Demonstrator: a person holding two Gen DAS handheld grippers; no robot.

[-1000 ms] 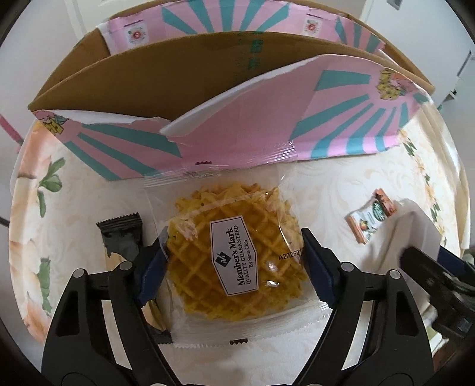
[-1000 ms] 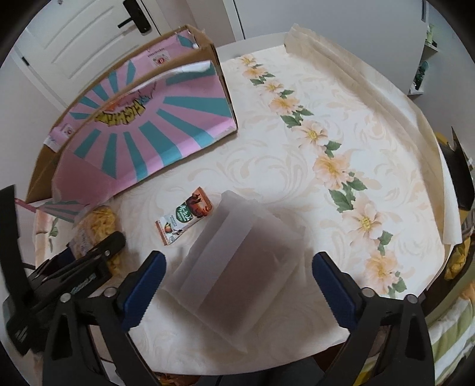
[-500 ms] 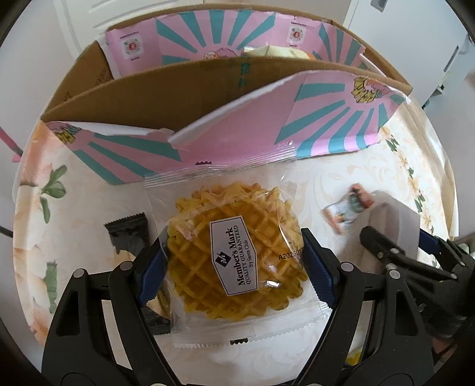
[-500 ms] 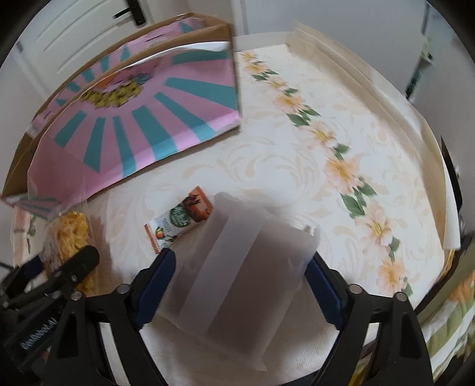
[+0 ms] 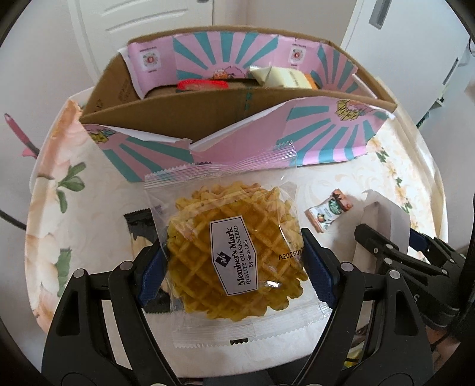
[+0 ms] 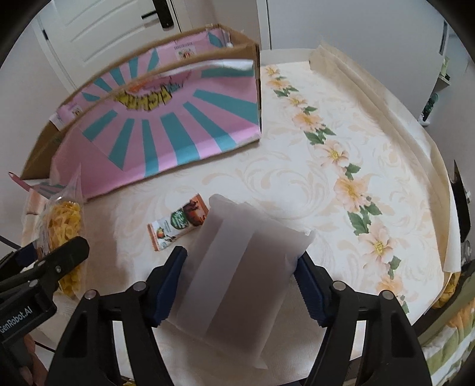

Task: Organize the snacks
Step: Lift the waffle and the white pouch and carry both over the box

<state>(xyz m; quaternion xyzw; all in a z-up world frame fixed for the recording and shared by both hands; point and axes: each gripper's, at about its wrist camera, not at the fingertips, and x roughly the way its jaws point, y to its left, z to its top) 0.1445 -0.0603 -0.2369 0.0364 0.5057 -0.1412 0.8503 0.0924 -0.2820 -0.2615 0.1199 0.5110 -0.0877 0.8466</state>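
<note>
My left gripper (image 5: 234, 264) is shut on a clear-wrapped Member's Mark waffle pack (image 5: 234, 255) and holds it above the table, in front of the pink and teal cardboard box (image 5: 237, 110). The pack also shows at the left of the right wrist view (image 6: 63, 225). My right gripper (image 6: 240, 282) is shut on a white frosted packet (image 6: 243, 267), its blue pads pressing both sides. A small orange and white snack bar (image 6: 178, 225) lies on the floral tablecloth just left of the packet; it also shows in the left wrist view (image 5: 328, 210).
The box holds several snacks at its back, a red one (image 5: 202, 84) and pale yellow ones (image 5: 279, 77). A black wrapper (image 5: 139, 225) lies under my left gripper. The tablecloth (image 6: 326, 178) is bare to the right. A white door (image 6: 118, 26) stands behind the box.
My left gripper has risen with the waffle pack, so the box's inside now shows. My right gripper moved forward over the white packet and closed on it.
</note>
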